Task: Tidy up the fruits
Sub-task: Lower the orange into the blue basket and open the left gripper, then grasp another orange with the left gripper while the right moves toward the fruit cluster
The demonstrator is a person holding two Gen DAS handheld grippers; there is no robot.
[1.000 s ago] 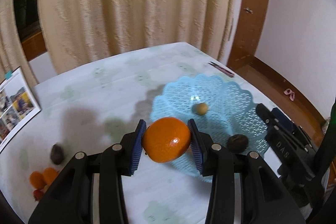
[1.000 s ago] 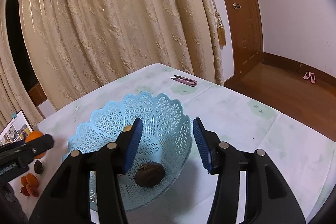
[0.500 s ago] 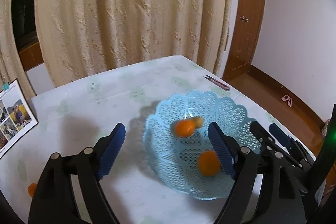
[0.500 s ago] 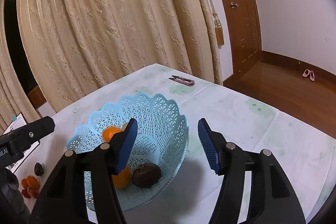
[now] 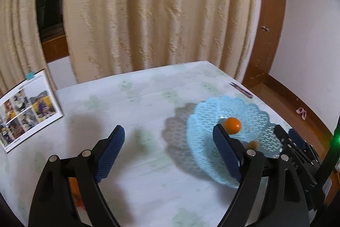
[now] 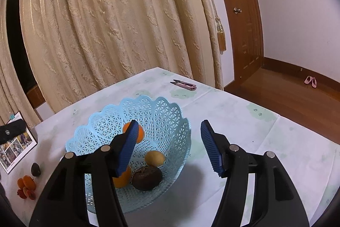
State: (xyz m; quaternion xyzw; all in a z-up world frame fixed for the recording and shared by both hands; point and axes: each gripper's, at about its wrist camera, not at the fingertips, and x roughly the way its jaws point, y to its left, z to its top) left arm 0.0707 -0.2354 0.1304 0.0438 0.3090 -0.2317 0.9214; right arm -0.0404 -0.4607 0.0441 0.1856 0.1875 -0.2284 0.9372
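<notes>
A pale blue plastic lattice basket with a scalloped rim [image 6: 153, 107] is seen standing on a table covered by a white cloth with faint green motifs [image 6: 244, 120]. Inside the basket four fruits are held: a round orange fruit [image 6: 139, 133] against the far wall, a second orange fruit [image 6: 123, 179] low at the near side and partly hidden by a blue pad, a small yellow-tan fruit [image 6: 155, 157] near the middle, and a dark brown wrinkled fruit [image 6: 147, 178] touching the second orange one. The right gripper [image 6: 166, 142] is held over the near rim of the basket, its jaws parted with nothing between them. The left gripper [image 5: 169, 149] is seen over bare cloth just left of the basket; its jaws have just been opening and stand wide apart, released and empty. Well to the left of the basket, a cluster of small orange and red fruits [image 6: 26, 186] and a small dark fruit [image 6: 35, 169] are left on the cloth, near a printed photo card [image 5: 27, 107]. A pink thread snipper [image 6: 184, 85] lies beyond the basket, near the cream curtain [image 6: 116, 24].
</notes>
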